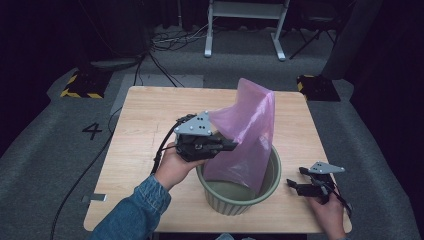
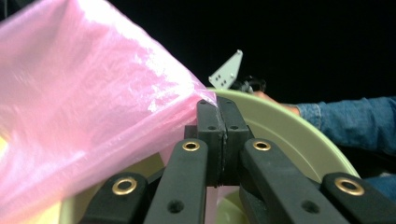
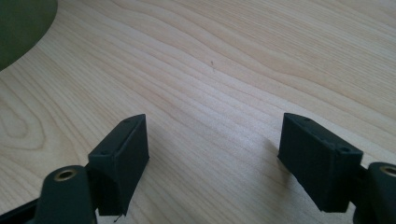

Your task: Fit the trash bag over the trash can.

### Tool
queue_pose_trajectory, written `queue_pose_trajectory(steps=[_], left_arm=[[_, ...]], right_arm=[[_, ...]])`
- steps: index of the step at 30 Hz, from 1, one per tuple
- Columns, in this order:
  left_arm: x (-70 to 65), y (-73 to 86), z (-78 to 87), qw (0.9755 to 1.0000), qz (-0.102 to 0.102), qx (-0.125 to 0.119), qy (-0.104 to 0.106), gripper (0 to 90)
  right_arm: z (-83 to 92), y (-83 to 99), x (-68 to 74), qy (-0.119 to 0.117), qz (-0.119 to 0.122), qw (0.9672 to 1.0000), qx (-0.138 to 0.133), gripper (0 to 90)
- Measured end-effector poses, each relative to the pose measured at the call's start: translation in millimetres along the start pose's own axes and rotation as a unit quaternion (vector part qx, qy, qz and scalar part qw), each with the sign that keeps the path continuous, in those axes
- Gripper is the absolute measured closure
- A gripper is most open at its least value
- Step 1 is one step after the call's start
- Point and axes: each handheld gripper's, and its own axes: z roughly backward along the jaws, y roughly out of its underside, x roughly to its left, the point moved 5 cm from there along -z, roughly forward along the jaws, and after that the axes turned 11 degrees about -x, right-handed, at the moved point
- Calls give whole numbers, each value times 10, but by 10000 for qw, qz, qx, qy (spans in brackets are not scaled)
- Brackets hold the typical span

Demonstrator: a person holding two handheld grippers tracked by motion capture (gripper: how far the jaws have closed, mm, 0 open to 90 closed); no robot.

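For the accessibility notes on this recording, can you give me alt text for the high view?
A person's left claw is shut on the edge of a pink plastic bag, holding it up over a green bin on a wooden table, the bag's lower part hanging inside. The right claw rests open on the table beside the bin.

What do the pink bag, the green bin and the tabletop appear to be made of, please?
The pink bag looks like thin plastic film: translucent, glossy and crinkled. The green bin seems to be moulded plastic with a matte finish and ribbed sides. The tabletop shows pale wood grain, though whether solid wood or laminate is unclear.
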Motion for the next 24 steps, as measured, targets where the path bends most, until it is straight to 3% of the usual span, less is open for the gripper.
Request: queue_pose_trajectory(steps=[10,14,18,24], left_arm=[[-57,214,83,9996,146,245,69,894],[-69,314,90,9987,311,372,139,893],[-99,403,87,9981,293,508,190,893],[-75,478,94,9975,381,573,161,892]], right_arm=[[1,-2,-3,-8,-21,10000,-1,258],[25,-2,-1,-32,-26,9999,-92,405],[59,-40,28,-86,-2,10000,-8,510],[222,-301,73,-200,81,9987,-461,525]])
